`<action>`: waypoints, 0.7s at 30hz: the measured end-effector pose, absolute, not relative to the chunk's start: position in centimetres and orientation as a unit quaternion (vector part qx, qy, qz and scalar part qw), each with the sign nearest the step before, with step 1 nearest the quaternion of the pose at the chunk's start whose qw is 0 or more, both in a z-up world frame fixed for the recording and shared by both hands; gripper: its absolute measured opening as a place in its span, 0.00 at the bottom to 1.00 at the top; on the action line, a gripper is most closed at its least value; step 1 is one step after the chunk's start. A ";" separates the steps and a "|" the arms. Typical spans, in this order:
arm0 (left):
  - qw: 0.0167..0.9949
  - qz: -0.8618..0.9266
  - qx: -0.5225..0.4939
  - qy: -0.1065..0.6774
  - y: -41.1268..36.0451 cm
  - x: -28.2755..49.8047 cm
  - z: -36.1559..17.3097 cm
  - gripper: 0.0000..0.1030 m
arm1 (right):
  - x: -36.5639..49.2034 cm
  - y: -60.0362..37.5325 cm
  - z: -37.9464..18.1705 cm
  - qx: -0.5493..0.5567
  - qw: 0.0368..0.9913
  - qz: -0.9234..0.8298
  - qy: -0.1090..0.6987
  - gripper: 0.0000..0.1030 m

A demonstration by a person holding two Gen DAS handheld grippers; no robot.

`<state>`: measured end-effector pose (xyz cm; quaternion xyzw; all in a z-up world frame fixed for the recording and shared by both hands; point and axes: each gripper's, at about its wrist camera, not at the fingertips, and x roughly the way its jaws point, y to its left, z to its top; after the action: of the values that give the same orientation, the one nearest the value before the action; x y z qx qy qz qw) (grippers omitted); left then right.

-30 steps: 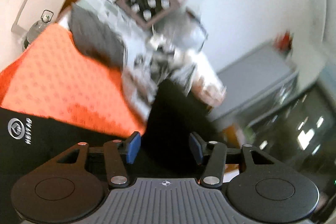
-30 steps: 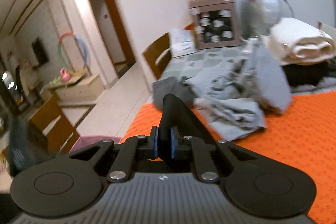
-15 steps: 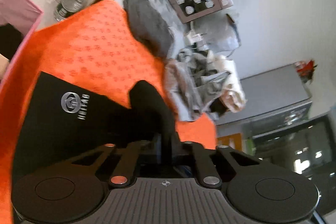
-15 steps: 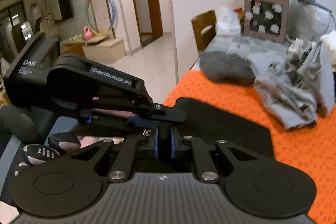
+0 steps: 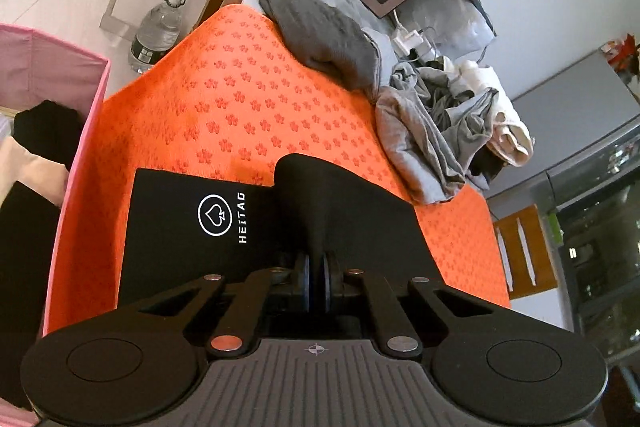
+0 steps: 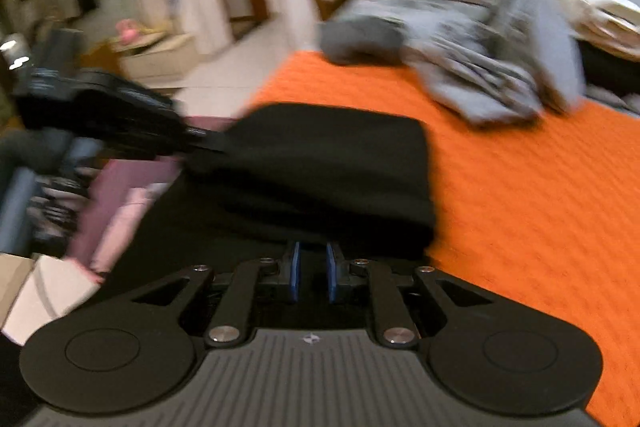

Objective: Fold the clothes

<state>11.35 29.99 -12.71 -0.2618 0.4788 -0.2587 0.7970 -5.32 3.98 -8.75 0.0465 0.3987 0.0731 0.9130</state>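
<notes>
Black garment (image 5: pixel 360 211) now lower, left tongs (image 5: pixel 316 283) clenched on it, right tongs (image 6: pixel 312 271) opening.

The left gripper (image 5: pixel 316 281) tilts downward, its pads pinched tight on a fold of black cloth. The right gripper (image 6: pixel 312 273) also tilts down, jaws opening, a gap showing between its blue pads (image 6: pixel 295 271).

Orange mat (image 5: pixel 248 99) under black garment (image 5: pixel 180 223), grey clothes (image 5: pixel 424 147)

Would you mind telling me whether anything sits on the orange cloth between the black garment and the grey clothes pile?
Nothing visible does: bare orange patterned cloth separates the black logo garment from the crumpled grey clothes pile.
</notes>
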 end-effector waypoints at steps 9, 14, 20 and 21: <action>0.806 -0.257 -0.249 0.471 29.9 11.5 -11.7 0.08 | -3.3 1.2 -11.3 0.062 0.914 0.006 0.401 0.30; 0.812 -0.257 -0.219 0.477 30.0 11.4 -12.1 0.08 | -3.3 1.1 -11.8 0.002 0.911 0.012 0.413 0.08; 0.819 -0.255 -0.169 0.486 29.7 10.3 -14.4 0.09 | -2.9 1.5 -12.2 -0.055 0.907 0.037 0.415 0.09; 0.820 -0.255 -0.168 0.485 29.8 10.3 -14.4 0.09 | -3.0 1.5 -11.9 -0.059 0.907 0.043 0.415 0.09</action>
<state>10.26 29.82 -14.37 -0.1685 0.4848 -0.2549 0.8196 -2.98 1.48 -11.89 -0.0588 0.4154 0.0426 0.9067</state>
